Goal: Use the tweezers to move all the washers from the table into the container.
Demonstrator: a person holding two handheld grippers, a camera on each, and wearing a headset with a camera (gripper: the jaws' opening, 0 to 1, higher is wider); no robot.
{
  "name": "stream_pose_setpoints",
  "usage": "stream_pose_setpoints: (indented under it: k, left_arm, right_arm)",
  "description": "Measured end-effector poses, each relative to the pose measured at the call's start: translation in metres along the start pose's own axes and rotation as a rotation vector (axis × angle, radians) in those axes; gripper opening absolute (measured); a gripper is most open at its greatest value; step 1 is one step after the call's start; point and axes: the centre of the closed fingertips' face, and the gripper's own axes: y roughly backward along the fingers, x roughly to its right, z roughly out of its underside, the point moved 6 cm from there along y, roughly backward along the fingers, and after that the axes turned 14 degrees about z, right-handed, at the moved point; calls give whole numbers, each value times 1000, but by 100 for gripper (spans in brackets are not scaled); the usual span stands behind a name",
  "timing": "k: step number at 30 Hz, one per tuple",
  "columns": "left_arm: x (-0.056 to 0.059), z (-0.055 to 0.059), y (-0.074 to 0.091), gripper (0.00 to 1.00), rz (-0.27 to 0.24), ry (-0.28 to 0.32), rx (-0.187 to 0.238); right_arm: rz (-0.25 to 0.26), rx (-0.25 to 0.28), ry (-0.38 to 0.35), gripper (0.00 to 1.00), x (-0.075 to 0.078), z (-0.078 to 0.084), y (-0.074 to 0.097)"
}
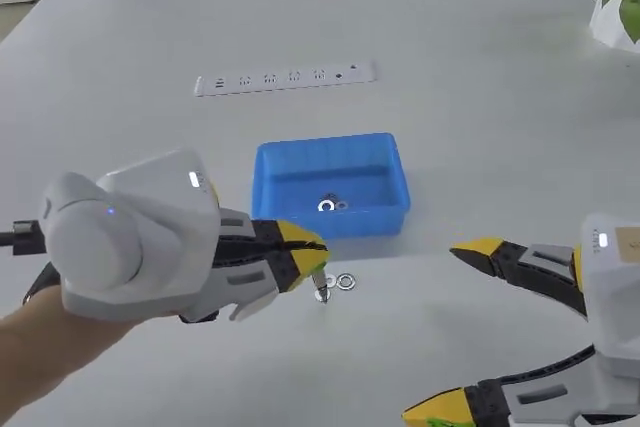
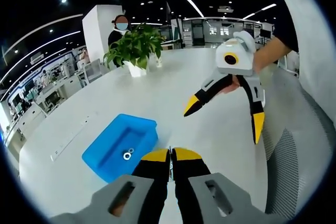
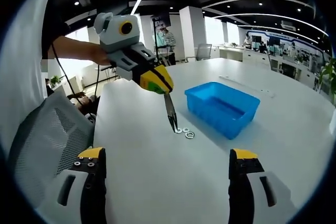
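White table [image 1: 480, 97], open-plan office. Blue container [image 1: 330, 222]: holds stored washers [image 1: 328, 206]. Right gripper [image 1: 448, 332]: jaws wide, idle. Left gripper [image 1: 308, 257]: clamped on tweezers [image 3: 171, 109], tips down at two loose washers [image 3: 189, 135] just before the container; pinch unclear. Step: pickup. Next: nip one, lift over the wall.

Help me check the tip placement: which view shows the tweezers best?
The right gripper view: the tweezers show side-on, full length, from the left gripper down to the washers on the table. The head view shows just their tip under the yellow jaws; the left gripper view a thin sliver between its shut jaws.
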Motion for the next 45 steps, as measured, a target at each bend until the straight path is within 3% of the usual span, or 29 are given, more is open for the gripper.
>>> stream_pose_setpoints:
  k: [22,29,39,43,45]
  left_arm:
    - [-7,5,-3,5,10,11,-17]
    - [-9,4,-5,5,31,-2,-39]
    - [-7,5,-4,5,43,20,-47]
    - [-8,7,-2,5,39,35,-49]
    - [-9,8,-1,5,32,37,-51]
  right_arm:
    - [-18,-15,-7,96,-4,2,-3]
    - [-91,-2,53,94,-9,-13,-28]
    - [-223,-24,134,79,-8,-28,-64]
    - [-271,-57,191,68,-7,-30,-79]
    - [-282,-44,208,59,-8,-33,-85]
